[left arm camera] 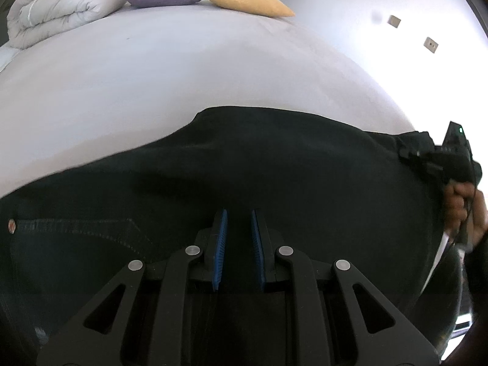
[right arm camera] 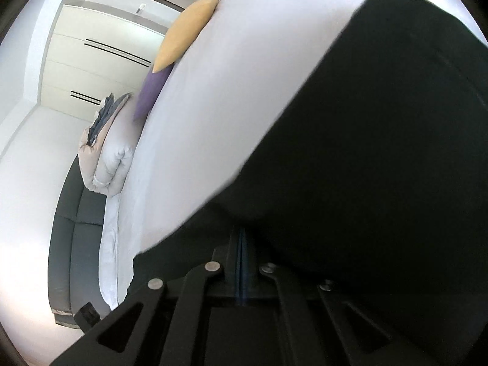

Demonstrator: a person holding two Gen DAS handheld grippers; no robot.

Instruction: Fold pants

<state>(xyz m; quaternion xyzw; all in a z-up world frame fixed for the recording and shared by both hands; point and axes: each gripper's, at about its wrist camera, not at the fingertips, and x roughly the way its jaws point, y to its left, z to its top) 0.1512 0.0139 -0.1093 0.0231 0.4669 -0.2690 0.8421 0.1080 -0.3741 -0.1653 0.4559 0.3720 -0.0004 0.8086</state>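
Black pants lay spread on the pale bed.
Left gripper jaws narrow, pinching the fabric; right gripper jaws fully closed under the cloth.

Pants: black denim, tonal stitching, one small copper rivet at a pocket seam. Spread mostly flat across a pale lavender bed, near edge. Far edge rounded and smooth; one end bunched and raised. Cloth fills the lower view, few wrinkles
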